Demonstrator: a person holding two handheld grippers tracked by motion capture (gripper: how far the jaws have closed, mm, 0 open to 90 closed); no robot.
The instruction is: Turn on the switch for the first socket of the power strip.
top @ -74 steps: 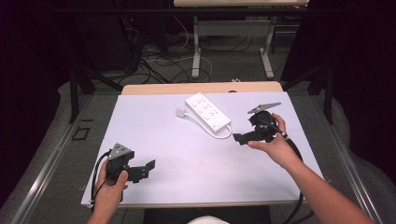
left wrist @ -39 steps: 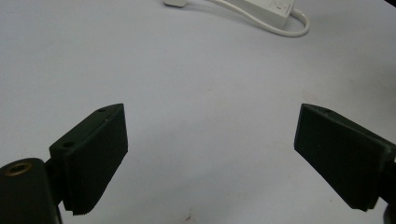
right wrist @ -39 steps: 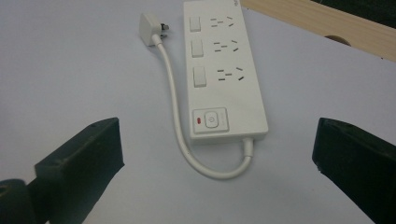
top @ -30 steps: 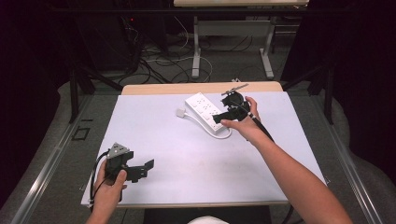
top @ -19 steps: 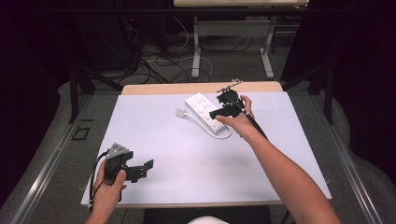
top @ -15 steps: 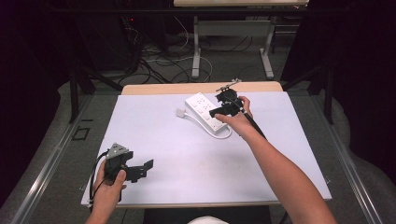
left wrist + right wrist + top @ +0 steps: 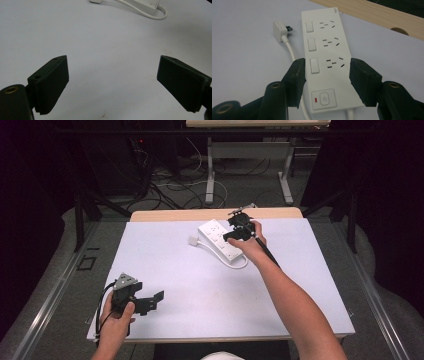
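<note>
Grasping stage: the right gripper's jaws have just been closing around the power strip, which is not yet lifted.

High view, strip: the white power strip (image 7: 221,240) lies flat on the far middle of the white table (image 7: 200,285), its plug (image 7: 194,240) just beside its left end.
High view, right gripper (image 7: 235,234): set down over the strip's near end, hand behind it.
High view, left gripper (image 7: 150,301): parked at the near left corner, well apart from the strip.

Left gripper view, jaws: spread wide over bare table, nothing between them; idle.

Right gripper view, jaws: half closed, one pad against each long side of the strip (image 7: 325,57), astride the third switch; the pads look to be at its edges, though firm pressure I cannot tell.
Right gripper view, cord (image 7: 291,53): runs loose past the left pad.

Done: reach and straddle.
Left: firm pinch, then moving the strip.
</note>
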